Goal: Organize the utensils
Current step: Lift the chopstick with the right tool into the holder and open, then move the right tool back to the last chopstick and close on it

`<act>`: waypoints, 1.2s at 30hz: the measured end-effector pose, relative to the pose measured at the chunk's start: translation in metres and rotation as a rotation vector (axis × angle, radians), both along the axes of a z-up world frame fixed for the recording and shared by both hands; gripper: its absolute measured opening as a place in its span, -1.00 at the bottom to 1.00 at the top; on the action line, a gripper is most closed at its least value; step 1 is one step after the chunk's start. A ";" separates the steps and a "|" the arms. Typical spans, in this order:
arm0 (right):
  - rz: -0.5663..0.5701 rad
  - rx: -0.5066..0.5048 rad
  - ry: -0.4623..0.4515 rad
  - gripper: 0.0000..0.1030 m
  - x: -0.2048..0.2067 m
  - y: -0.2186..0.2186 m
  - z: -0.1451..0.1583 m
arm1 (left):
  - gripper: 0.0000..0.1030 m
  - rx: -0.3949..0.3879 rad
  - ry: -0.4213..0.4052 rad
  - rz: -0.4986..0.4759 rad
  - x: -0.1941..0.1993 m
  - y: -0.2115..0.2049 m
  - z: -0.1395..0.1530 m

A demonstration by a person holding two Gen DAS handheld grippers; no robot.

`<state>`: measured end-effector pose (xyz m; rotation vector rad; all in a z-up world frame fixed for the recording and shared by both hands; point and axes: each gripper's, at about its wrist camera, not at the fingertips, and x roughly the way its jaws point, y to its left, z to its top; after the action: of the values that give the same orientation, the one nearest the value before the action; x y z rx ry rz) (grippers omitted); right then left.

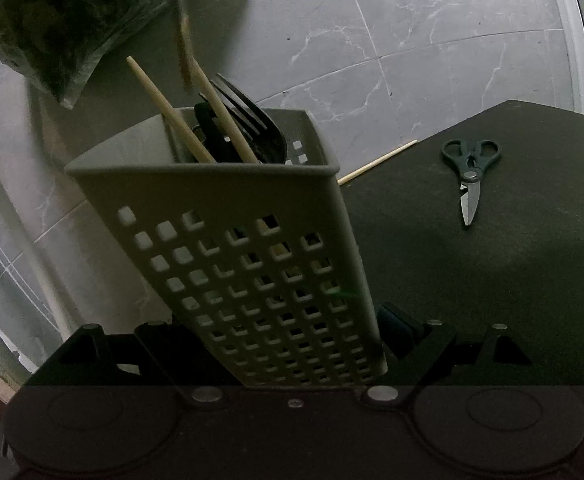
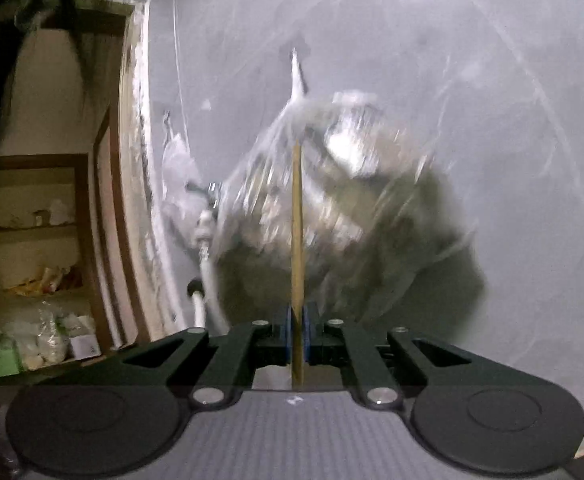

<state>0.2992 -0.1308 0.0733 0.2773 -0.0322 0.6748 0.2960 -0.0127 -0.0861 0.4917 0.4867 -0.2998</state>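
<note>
My left gripper (image 1: 292,344) is shut on a grey perforated utensil holder (image 1: 228,248) and holds it tilted over the edge of a dark table (image 1: 492,280). The holder contains two wooden chopsticks (image 1: 172,116), a black fork (image 1: 248,116) and other black utensils. Another chopstick (image 1: 183,40) hangs blurred above the holder. One more chopstick (image 1: 376,162) lies at the table edge behind the holder. My right gripper (image 2: 298,340) is shut on a wooden chopstick (image 2: 297,240) that points straight ahead from between the blue pads.
Dark-handled scissors (image 1: 470,176) lie on the table to the right. A clear plastic bag of dark greens (image 1: 64,24) hangs at the upper left, also blurred in the right wrist view (image 2: 332,200). Grey marble tiles (image 1: 372,60) lie behind. Shelves (image 2: 32,240) stand at left.
</note>
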 end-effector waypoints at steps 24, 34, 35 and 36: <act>0.189 -0.595 0.408 0.76 0.152 -0.059 -0.095 | 0.71 -0.025 0.015 0.157 0.003 -0.012 0.001; 0.368 -0.829 0.386 0.80 0.222 -0.022 -0.145 | 0.71 -0.020 0.021 0.355 0.005 -0.032 0.003; 0.369 -0.834 0.386 0.80 0.227 -0.021 -0.147 | 0.71 -0.019 0.021 0.372 0.006 -0.035 0.003; 0.386 -0.834 0.391 0.77 0.231 -0.021 -0.151 | 0.71 -0.019 0.022 0.388 0.006 -0.038 0.003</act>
<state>0.5298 -0.1516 -0.0772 -0.4047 0.6788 0.9458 0.3022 -0.0505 -0.0827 0.3660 0.5877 0.0625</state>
